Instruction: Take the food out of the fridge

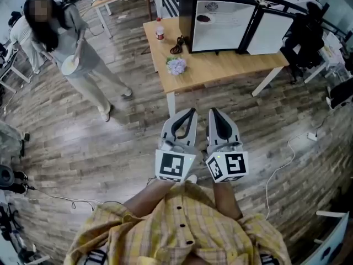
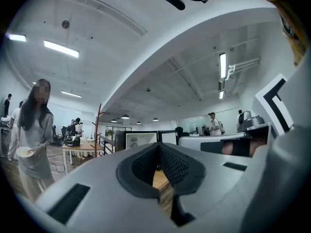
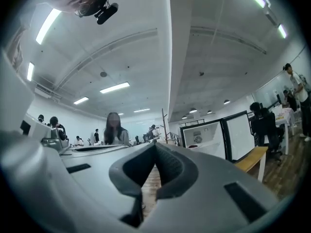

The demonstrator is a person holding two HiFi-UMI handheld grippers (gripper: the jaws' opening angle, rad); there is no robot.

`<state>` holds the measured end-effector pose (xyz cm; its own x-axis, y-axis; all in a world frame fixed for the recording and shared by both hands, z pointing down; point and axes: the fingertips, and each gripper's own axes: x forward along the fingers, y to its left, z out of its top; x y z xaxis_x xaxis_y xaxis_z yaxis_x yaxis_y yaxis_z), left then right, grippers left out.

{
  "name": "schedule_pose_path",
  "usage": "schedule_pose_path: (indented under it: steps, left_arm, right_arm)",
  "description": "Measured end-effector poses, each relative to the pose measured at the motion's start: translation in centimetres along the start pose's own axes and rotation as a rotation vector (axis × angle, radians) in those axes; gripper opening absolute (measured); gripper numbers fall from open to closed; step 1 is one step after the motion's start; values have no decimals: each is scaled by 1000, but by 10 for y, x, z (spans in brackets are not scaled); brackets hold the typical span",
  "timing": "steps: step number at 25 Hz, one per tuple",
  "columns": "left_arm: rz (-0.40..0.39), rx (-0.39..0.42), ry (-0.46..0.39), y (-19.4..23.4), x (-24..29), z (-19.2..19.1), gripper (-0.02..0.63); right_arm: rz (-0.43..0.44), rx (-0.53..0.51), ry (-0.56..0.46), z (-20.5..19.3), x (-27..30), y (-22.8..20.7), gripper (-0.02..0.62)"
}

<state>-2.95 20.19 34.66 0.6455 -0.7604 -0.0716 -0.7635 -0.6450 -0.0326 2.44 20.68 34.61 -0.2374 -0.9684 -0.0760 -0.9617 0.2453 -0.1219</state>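
A black mini fridge (image 1: 220,21) with a white front panel stands on a wooden table (image 1: 231,65) ahead of me; a second white panel (image 1: 270,32) sits at its right. Its inside is hidden, and I see no food. My left gripper (image 1: 191,112) and right gripper (image 1: 213,112) are held side by side, level, over the floor just short of the table. Both are shut with nothing between the jaws. In the left gripper view the gripper (image 2: 158,145) has its tips meeting; the right gripper (image 3: 154,144) looks the same, with the fridge (image 3: 201,135) beyond it.
On the table's left part are a red-capped bottle (image 1: 160,31), a black cable bundle (image 1: 178,44) and a bluish flower bunch (image 1: 176,66). A person (image 1: 71,48) with a bowl stands at the left. Cables (image 1: 281,164) trail over the floor; a draped chair (image 1: 306,37) is at the right.
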Motion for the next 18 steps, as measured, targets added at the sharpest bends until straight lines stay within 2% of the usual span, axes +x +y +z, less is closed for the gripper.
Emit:
schedule_pose_path:
  steps: [4,11,18]
  left_arm:
    - [2,5,3,-10,1,-1,8]
    - [21,15,18,-32,9,-4,8]
    - [75,1,67,-38,2,-31,8]
  right_arm:
    - [7,35,0,-1,-7,-8,6]
    - [31,36,11,-2,-19,-27,8]
    - [69,59,30,-17,-26,-38,8]
